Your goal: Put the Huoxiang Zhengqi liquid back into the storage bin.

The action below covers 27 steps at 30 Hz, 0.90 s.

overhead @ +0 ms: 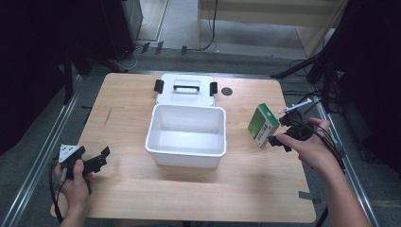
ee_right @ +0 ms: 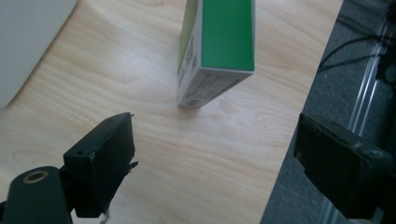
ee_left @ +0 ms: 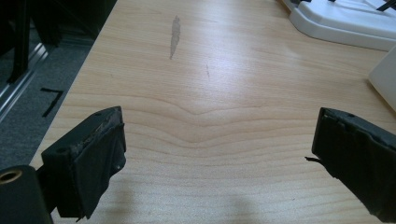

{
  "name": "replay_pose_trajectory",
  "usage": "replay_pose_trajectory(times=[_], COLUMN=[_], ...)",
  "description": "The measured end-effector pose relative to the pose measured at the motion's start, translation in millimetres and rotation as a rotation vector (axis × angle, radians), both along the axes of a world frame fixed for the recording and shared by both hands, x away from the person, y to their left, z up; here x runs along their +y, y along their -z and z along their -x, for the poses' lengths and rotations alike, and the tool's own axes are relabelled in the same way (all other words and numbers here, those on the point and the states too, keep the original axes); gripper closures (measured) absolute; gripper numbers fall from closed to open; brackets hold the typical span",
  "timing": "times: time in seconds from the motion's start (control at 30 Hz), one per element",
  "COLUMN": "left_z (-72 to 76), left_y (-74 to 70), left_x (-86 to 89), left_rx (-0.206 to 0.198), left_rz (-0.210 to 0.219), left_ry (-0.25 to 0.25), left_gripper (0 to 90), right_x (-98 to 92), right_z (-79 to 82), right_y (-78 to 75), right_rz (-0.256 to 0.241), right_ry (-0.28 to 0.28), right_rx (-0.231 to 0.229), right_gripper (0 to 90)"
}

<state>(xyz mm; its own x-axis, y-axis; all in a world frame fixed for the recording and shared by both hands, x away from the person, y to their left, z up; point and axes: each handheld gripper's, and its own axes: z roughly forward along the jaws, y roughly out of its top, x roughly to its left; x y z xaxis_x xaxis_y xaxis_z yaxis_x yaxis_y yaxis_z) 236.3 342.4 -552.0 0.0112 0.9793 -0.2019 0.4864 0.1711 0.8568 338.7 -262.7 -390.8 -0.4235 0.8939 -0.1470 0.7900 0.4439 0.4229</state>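
Note:
A green and white carton (overhead: 263,124) lies on the wooden table (overhead: 123,118) at the right, near the table's right edge. My right gripper (overhead: 280,130) is just to its right, open, its jaws wide apart and empty. In the right gripper view the carton (ee_right: 215,49) sits ahead of the open right gripper (ee_right: 215,156), apart from both jaws. My left gripper (overhead: 100,158) rests at the table's near left corner, open with nothing in it. The left gripper view has the left gripper (ee_left: 219,154) spread over bare wood.
An open white bin (overhead: 187,136) stands mid-table. Its white lid (overhead: 185,90) with a black handle and clips lies flat behind it. A small dark round hole (overhead: 227,91) marks the table right of the lid. Black stands and cables (overhead: 326,90) crowd the right side.

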Motion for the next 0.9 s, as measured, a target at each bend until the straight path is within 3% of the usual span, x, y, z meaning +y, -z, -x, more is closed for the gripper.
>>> replay_pose_trajectory(times=[0.1,0.47,0.7,0.9], left_z=[-0.2,-0.4,-0.5,-0.7], left_y=[-0.1,-0.1,0.0,0.1], left_x=[0.1,0.3,0.7,0.3], left_rx=[0.004,0.008,0.008,0.006], left_rz=[0.002,0.001,0.005,0.007], left_ry=[0.001,-0.001,0.001,-0.005], left_gripper=[3.8,3.8,3.8,3.8], right_x=[8.5,30.0,34.0,36.0], right_z=[-10.0,-47.5,-64.4,-78.7], right_y=[-9.6,-25.2,-24.5,-21.7], right_rz=[0.054,0.119,0.119,0.075], right_ry=[-0.01,0.003,0.038,0.056], right_rx=[0.054,0.187,0.214,0.261], right_gripper=[12.7,14.0,19.0,25.5])
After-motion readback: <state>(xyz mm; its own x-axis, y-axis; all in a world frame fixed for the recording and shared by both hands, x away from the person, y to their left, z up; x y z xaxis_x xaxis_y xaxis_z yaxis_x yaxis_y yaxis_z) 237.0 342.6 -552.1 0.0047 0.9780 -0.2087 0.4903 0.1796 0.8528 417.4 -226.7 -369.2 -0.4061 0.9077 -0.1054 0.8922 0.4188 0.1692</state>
